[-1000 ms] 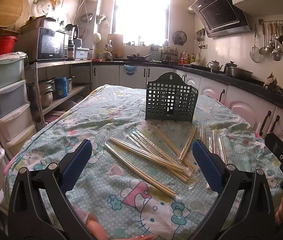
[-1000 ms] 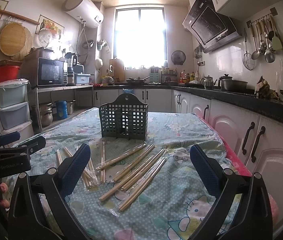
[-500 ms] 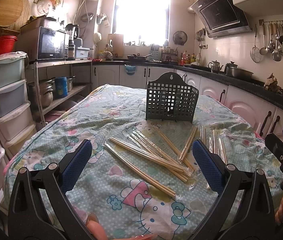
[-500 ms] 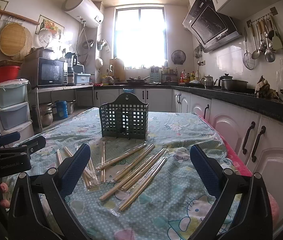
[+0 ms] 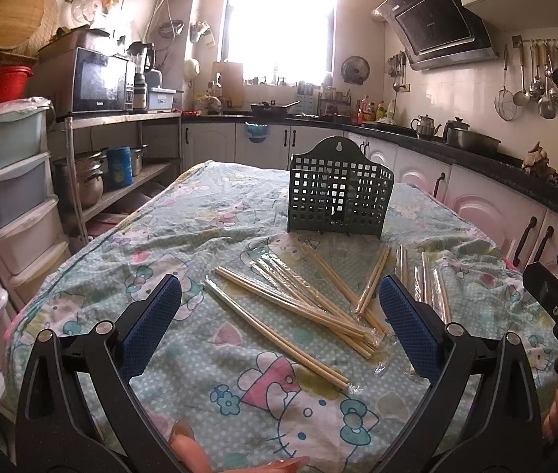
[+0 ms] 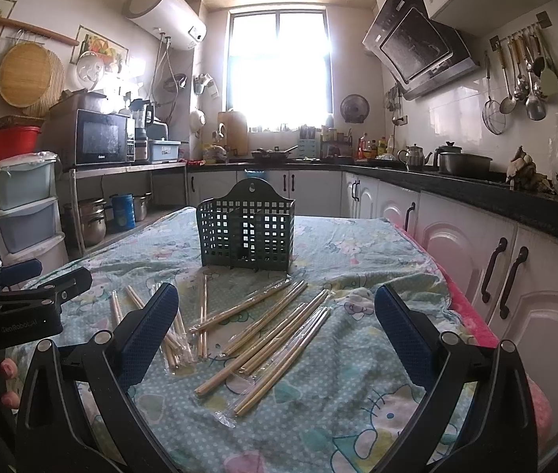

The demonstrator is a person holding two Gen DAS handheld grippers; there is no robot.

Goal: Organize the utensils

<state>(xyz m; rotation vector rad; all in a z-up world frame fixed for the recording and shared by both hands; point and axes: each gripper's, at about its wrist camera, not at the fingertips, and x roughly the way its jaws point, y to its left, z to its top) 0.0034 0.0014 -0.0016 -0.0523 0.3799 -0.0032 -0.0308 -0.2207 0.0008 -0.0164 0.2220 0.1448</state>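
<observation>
Several pairs of wooden chopsticks in clear wrappers (image 5: 298, 307) lie scattered on the patterned tablecloth (image 5: 200, 228); they also show in the right wrist view (image 6: 271, 331). A dark green grid utensil holder (image 5: 338, 197) stands upright behind them, empty as far as I can see, and shows in the right wrist view (image 6: 245, 232) too. My left gripper (image 5: 279, 331) is open and empty, held above the near chopsticks. My right gripper (image 6: 275, 327) is open and empty above the right-hand chopsticks.
Stacked plastic drawers (image 5: 3, 197) and a shelf with pots (image 5: 93, 181) stand to the left of the table. White cabinets under a black counter (image 6: 495, 213) run along the right. The other gripper shows at each view's edge (image 6: 23, 307).
</observation>
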